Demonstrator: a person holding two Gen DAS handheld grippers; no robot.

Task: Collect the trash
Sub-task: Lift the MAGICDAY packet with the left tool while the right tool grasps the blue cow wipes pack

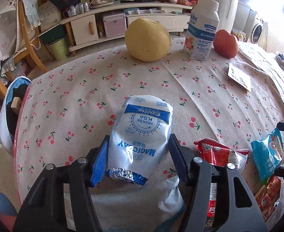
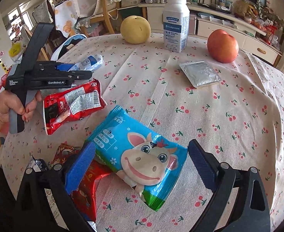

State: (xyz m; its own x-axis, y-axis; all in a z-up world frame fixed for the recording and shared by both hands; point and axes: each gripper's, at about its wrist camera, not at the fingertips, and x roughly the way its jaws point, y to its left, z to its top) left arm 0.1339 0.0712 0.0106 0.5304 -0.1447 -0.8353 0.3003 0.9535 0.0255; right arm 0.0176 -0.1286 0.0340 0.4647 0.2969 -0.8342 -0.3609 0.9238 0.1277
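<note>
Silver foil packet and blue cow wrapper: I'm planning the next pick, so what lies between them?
In the right wrist view, only bare cherry-print tablecloth lies between the silver foil packet and the blue cow wrapper.

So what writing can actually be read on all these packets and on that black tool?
"MAGICDAY" and "K56": white milk pouch between the left gripper's jaws, seen upside down.
"GenRobot.AI" and "Data Acquisition System": left gripper's body.
Red wrapper, blue cow packet, white bottle: print too small or blurred.
</note>
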